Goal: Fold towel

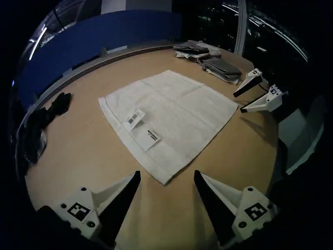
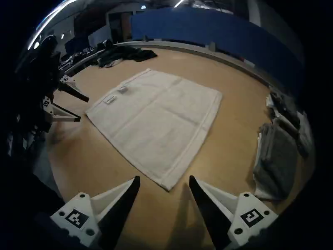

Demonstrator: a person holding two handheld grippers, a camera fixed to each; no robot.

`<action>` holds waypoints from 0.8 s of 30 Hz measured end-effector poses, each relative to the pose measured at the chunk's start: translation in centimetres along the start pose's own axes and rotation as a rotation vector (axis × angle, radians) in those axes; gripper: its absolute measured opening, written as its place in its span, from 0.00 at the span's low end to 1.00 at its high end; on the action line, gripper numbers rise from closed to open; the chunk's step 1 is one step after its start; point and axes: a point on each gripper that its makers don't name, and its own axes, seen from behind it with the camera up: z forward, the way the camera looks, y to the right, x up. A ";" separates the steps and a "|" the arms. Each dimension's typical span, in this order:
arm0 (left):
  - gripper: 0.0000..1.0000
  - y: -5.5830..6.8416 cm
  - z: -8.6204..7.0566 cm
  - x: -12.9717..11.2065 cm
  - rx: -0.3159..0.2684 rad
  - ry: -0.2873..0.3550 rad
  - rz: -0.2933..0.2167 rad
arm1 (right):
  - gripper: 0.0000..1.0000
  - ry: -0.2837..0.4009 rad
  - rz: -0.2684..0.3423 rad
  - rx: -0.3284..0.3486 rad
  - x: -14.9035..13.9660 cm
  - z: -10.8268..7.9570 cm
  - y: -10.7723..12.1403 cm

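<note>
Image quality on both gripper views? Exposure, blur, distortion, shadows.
Left gripper view: dim, towel sharp, table edge bowed by fisheye, right gripper casts a soft shadow. Right gripper view: similarly dim, light streaks along the top, grey folded stack darker and stretched near the rim.

The towel (image 1: 170, 118) is off-white with a faint grid of creases. Two white labels (image 1: 135, 118) on it carry black print, one in barcode stripes. The surface (image 1: 83, 146) is light tan. Grey towels (image 1: 220, 66) sit at one edge of the surface and black cloth (image 1: 50, 110) at another. The partition (image 1: 104, 33) along the surface's edge is blue. The left claw (image 1: 166, 172) and right claw (image 2: 164, 178) are white with black inner faces and black-and-white square markers (image 1: 79, 210).
</note>
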 end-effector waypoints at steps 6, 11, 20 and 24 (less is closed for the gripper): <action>0.78 -0.2 0.3 -0.2 0.015 -0.012 0.006 | 0.83 -0.016 0.002 -0.007 -0.4 0.1 0.1; 0.68 0.0 0.5 -0.7 0.007 -0.031 -0.004 | 0.75 -0.038 0.003 -0.004 -1.1 -0.1 0.1; 0.51 -0.4 0.6 -0.7 0.031 -0.038 0.016 | 0.55 -0.049 0.022 -0.007 -1.3 0.2 0.3; 0.43 -0.3 0.7 -0.7 0.031 -0.040 0.014 | 0.47 -0.051 0.030 -0.010 -1.2 0.3 0.5</action>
